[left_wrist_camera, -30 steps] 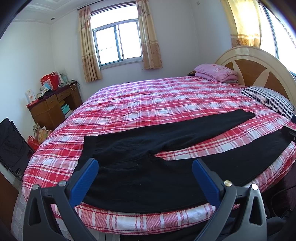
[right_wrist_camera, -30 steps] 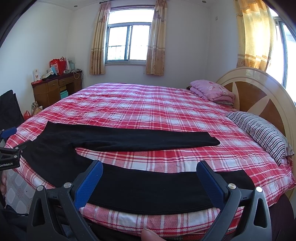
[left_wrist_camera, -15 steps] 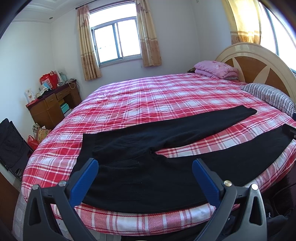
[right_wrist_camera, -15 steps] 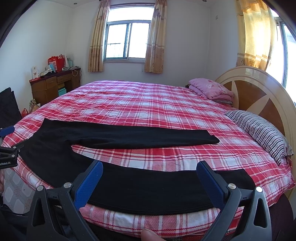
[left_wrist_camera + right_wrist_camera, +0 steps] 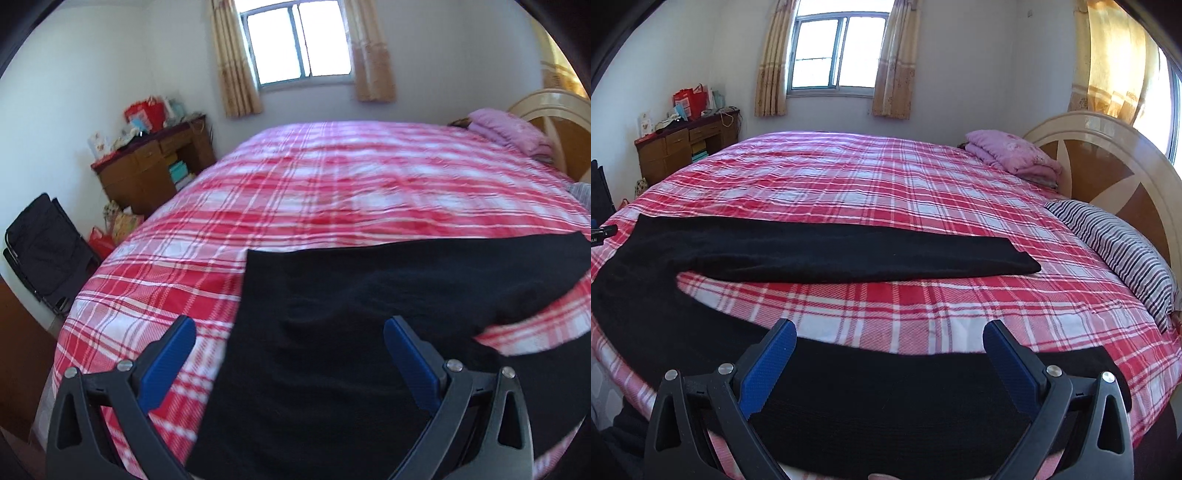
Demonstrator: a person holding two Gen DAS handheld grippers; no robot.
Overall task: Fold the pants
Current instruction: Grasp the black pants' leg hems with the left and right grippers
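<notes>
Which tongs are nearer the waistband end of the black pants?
Left. The left tongs hover open right over the black pants at the waistband end. The right tongs sit open over the near leg, further toward the hem.

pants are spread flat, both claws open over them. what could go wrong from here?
1. The near leg lies along the bed edge; a loose or one-sided pick could drag it off the side.
2. Black pants show few seams or edges, and the left view is motion-blurred, so the left claw may misjudge the waistband edge.
3. The right claw could pinch the plaid sheet along with the fabric, bunching it.
</notes>
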